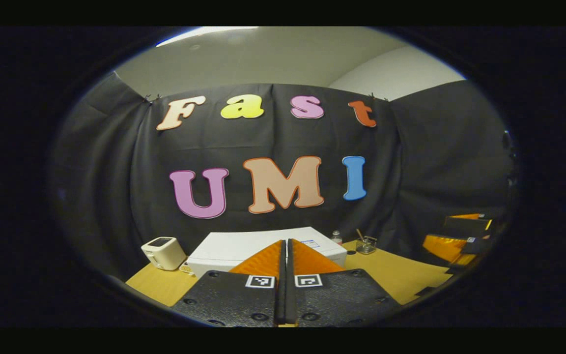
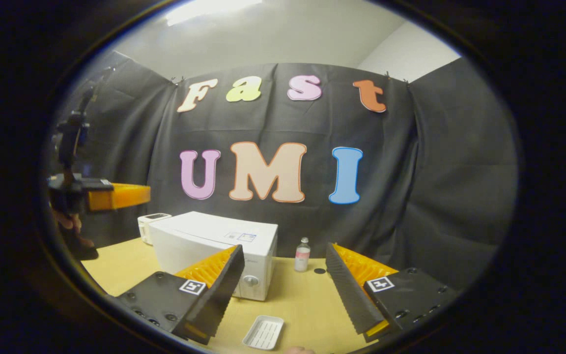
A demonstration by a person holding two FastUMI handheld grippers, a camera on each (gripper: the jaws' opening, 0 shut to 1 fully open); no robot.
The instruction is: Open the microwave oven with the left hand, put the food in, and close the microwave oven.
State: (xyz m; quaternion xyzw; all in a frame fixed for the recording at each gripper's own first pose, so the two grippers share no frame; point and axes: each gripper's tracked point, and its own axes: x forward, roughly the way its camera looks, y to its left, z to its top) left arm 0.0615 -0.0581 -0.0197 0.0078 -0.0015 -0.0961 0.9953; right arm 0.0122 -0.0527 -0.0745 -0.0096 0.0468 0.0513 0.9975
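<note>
In the right gripper view the microwave oven (image 2: 214,248) stands as the big block on the wooden table (image 2: 307,300), door shut. To its right stands a small bottle (image 2: 302,254), with a gap between. Bare tabletop lies in front, broken by a white tray (image 2: 264,332) near the front edge. Left of the oven sits a small white appliance (image 2: 149,223) (close beside it).

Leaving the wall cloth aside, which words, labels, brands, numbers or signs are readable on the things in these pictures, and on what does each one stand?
No text is readable.
Sticker on top of the microwave: print too small to read.
Label on the bottle: blurred.
Screen of the white device: dark, nothing legible.
Marker squares on the left gripper: black-and-white patterns, no letters or numbers.
</note>
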